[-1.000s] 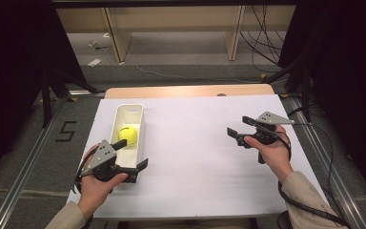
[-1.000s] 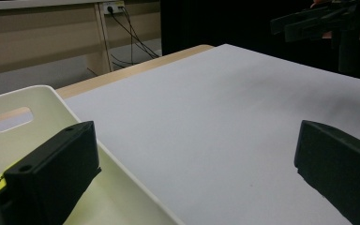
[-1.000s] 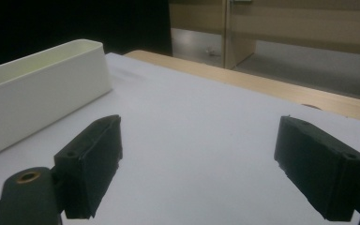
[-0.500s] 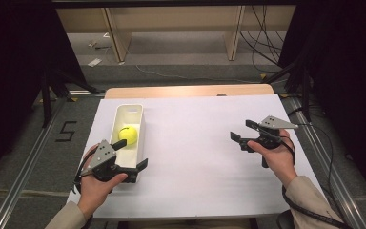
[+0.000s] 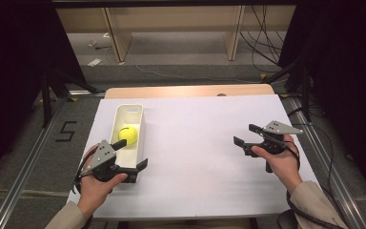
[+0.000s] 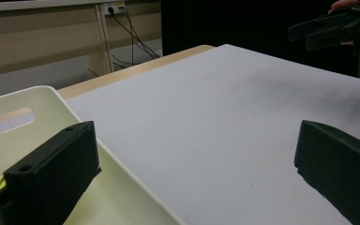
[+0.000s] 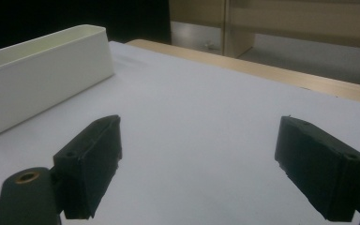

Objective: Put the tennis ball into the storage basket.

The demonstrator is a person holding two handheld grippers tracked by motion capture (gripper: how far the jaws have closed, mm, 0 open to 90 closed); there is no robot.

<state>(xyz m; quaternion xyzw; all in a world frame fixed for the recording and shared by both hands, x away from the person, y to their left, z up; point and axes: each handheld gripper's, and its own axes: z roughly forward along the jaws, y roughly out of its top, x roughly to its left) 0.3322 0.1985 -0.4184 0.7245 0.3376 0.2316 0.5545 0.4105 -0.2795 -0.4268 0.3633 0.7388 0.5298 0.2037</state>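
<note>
A yellow ball (image 5: 128, 135) lies inside a long white bin (image 5: 116, 120) on the left of the white-covered table (image 5: 200, 167). My left gripper (image 5: 132, 153) is open at the bin's near end, one jaw over the bin and the other over the table to the right of its wall. In the left gripper view the left gripper (image 6: 192, 178) holds nothing and straddles the bin wall (image 6: 122, 173). My right gripper (image 5: 244, 134) is open and holds nothing above the table's right side, far from the bin. The right gripper view has the right gripper (image 7: 201, 164) over bare sheet, with the bin (image 7: 42, 70) off to its left.
A strip of wooden tabletop (image 5: 186, 90) runs along the far edge of the white sheet. Beyond it are wooden furniture legs and cables on the floor (image 5: 171, 57). Metal rails (image 5: 33, 157) flank the table. The right gripper (image 6: 330, 26) hangs at the upper right of the left gripper view.
My right gripper has drifted a little to the right, toward the table's right edge, staying open. The left gripper, bin and ball have not moved.
</note>
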